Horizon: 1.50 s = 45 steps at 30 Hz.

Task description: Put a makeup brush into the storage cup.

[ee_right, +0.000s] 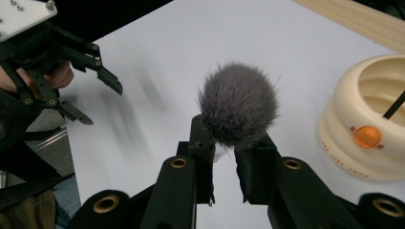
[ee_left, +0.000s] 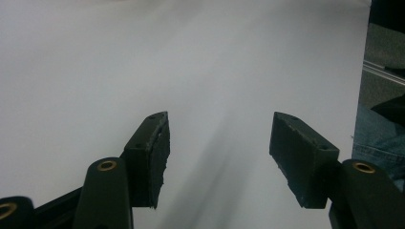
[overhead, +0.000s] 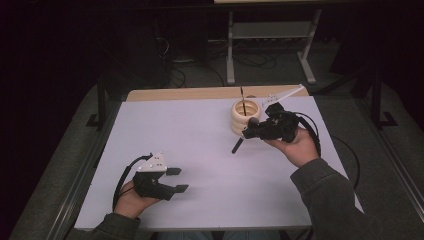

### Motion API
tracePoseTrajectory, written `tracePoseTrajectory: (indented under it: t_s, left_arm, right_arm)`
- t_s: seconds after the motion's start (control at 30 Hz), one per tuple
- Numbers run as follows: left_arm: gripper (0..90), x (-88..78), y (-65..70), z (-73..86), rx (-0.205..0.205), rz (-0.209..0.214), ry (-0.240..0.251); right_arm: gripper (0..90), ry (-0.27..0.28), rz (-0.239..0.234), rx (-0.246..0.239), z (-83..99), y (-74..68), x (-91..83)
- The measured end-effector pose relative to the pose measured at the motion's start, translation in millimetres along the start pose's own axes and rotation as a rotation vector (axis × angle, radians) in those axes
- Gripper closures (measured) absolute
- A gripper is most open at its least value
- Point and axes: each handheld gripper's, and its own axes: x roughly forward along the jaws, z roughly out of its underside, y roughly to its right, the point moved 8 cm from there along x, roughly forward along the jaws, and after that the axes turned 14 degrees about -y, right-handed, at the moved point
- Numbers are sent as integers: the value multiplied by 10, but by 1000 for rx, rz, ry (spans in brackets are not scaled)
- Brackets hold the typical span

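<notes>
Grey bristle head of brush (ee_right: 238,106) clamped in right gripper (ee_right: 224,157), fluff past the jaw tips, handle trailing down toward table (overhead: 200,150). Cream holder (ee_right: 370,119) just beside, right of jaws. Left gripper (overhead: 177,180) far off, jaws apart, empty.

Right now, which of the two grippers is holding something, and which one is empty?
The right gripper holds a brush with a fluffy grey head, beside the cream holder. The left gripper is open, with only bare white table between its pads.
</notes>
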Motion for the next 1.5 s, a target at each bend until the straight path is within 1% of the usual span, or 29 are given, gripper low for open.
tracePoseTrajectory:
  t_s: [0.1, 0.13, 0.23, 0.3, 0.43, 0.5, 0.57, 0.6, 0.63, 0.73, 0.8, 0.83, 0.9, 0.93, 0.97, 1.0, 1.03, 1.07, 1.13, 1.17, 1.2, 1.23, 1.27, 1.37, 1.4, 1.47, 1.5]
  left_arm:
    - [385, -2, -2, -1, 1, 1, 2]
    - [382, -2, 0, 1, -6, 0, 2]
    - [371, -3, -3, 2, -7, -2, 2]
    - [371, -5, 0, -1, -7, -3, 4]
    - [370, -15, 0, -1, -9, -3, 4]
    - [370, -19, -8, 2, -10, -4, 1]
    - [371, -22, -8, 1, -15, -4, 6]
    - [371, -26, -13, 4, -10, -7, 3]
    - [371, -29, -15, 4, -9, -8, 4]
    - [371, -36, -23, 8, -2, -10, 2]
    - [371, -41, -20, 1, -10, -5, 11]
    - [372, -48, -15, -6, -14, -5, 19]
    - [372, -60, -8, -16, -10, -6, 25]
    - [372, -66, -5, -18, -10, -6, 26]
    - [372, -69, -6, -20, -6, -7, 29]
    - [372, -69, -6, -20, -6, -7, 29]
    - [372, -74, -8, -22, -5, -8, 32]
    - [371, -77, -6, -23, -10, -7, 35]
    - [371, -80, -4, -25, -11, -5, 38]
    - [370, -80, -3, -26, -14, -5, 40]
    - [370, -80, -3, -26, -14, -5, 40]
    - [370, -79, -9, -26, -12, -6, 41]
    - [369, -78, -10, -26, -14, -6, 40]
    - [367, -75, -12, -25, -15, -5, 42]
    - [367, -75, -12, -25, -17, -5, 42]
    - [366, -78, -14, -27, -15, -6, 46]
    - [366, -80, -18, -29, -12, -9, 48]
  right_arm:
    - [766, -1, 17, -1, -52, 36, -42]
    - [766, -1, 17, 3, -69, 42, -57]
    - [766, -12, 30, 6, -115, 79, -95]
    - [766, -9, 32, 11, -155, 97, -132]
    - [766, -4, 49, 19, -232, 158, -209]
    - [766, 0, 53, 22, -253, 174, -224]
    - [766, 1, 72, 33, -312, 249, -260]
    - [765, 1, 78, 34, -331, 278, -271]
    - [766, -3, 84, 53, -352, 299, -284]
    - [766, -3, 100, 69, -417, 367, -308]
    - [766, -1, 111, 75, -454, 414, -326]
    - [766, -2, 120, 70, -468, 444, -330]
    - [766, -5, 132, 91, -497, 483, -348]
    - [766, -6, 138, 90, -506, 513, -357]
    - [766, -7, 141, 100, -512, 539, -366]
    - [766, -7, 141, 100, -512, 539, -366]
    - [766, -6, 148, 107, -518, 572, -372]
    - [766, -3, 161, 127, -533, 655, -397]
    - [766, 1, 174, 132, -542, 711, -407]
    - [766, 1, 178, 152, -549, 744, -415]
    - [766, 1, 178, 152, -549, 744, -415]
    - [766, 3, 184, 163, -555, 772, -421]
    - [766, 11, 194, 167, -568, 828, -428]
    - [766, 20, 204, 180, -590, 894, -438]
    - [766, 22, 206, 190, -597, 909, -439]
    - [766, 20, 208, 195, -601, 926, -436]
    - [766, 26, 217, 205, -612, 974, -424]
